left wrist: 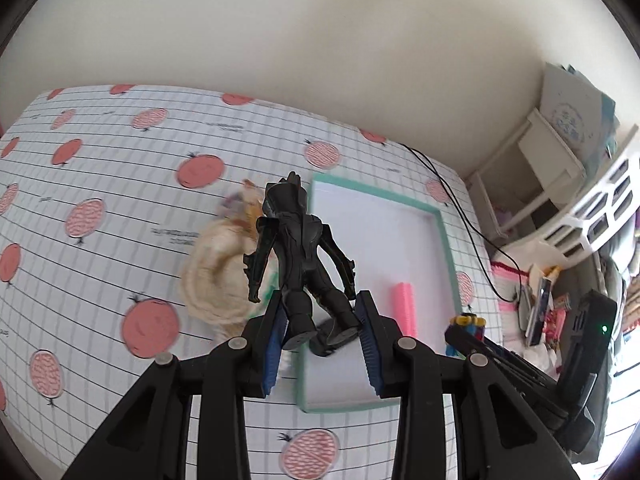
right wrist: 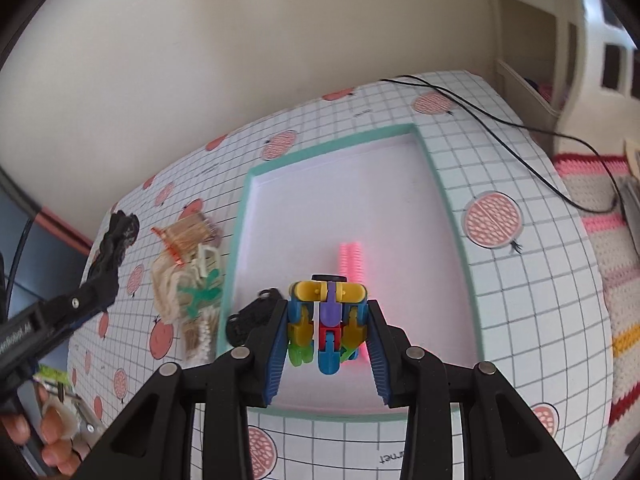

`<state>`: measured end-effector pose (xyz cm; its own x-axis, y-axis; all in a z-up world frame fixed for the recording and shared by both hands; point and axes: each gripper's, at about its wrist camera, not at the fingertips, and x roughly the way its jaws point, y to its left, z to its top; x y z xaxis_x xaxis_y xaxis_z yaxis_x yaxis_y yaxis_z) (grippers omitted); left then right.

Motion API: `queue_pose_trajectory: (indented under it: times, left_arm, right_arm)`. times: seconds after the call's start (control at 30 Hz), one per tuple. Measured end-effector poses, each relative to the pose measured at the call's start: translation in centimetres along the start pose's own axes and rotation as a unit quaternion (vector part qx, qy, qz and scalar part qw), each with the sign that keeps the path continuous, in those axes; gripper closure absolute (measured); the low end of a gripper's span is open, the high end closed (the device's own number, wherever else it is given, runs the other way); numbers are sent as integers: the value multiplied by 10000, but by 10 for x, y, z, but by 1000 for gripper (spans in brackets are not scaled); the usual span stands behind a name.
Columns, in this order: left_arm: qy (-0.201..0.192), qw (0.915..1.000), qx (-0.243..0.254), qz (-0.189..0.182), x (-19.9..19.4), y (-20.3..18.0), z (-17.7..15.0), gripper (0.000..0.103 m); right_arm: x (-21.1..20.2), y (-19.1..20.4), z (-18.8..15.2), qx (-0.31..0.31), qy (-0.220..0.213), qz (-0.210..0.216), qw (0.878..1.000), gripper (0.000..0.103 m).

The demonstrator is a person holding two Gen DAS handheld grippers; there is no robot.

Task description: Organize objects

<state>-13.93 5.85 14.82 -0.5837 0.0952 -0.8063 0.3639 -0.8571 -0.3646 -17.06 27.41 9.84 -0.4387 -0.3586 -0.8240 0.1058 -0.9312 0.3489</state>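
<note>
L gripper (left wrist: 320,320) grips black figure (left wrist: 300,248), R gripper (right wrist: 328,332) block toy (right wrist: 326,320); blurred pile (left wrist: 218,276), maybe clips.

My table (right wrist: 500,168), grid cloth with red fruit print, carries a mint-rimmed tray (right wrist: 444,200), a black cable (right wrist: 520,160), and a blurry pile, probably hair clips (right wrist: 188,276).

Black figure (left wrist: 298,248): glossy moulded plastic. Block toy (right wrist: 327,320): smooth, bright, shiny plastic. Pink comb (left wrist: 405,308): ribbed plastic. Tray (right wrist: 440,184): matt card, mint rim. Tablecloth (left wrist: 120,184): smooth printed sheet. Gripper pads (right wrist: 276,356): ridged blue rubber.
</note>
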Motion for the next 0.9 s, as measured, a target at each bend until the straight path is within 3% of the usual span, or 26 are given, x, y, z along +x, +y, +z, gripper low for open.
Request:
queue_pose_trajectory:
  times: [0.2, 0.37, 0.57, 0.9]
  left_arm:
    - [225, 9988, 414, -112, 25, -38, -11, 67]
    - [491, 9961, 730, 120, 51, -58, -27, 67]
    - [830, 9915, 934, 359, 78, -66, -44, 67]
    - [1228, 9839, 1151, 599, 104, -72, -61, 67]
  right_arm:
    - [-1, -21, 1, 171, -25, -321, 9993, 64]
    - [7, -33, -2, 187, 165, -569, 9981, 64]
    - [28, -44, -10, 303, 567, -690, 9955, 64]
    - [42, -47, -18, 245, 841, -828, 9927, 64]
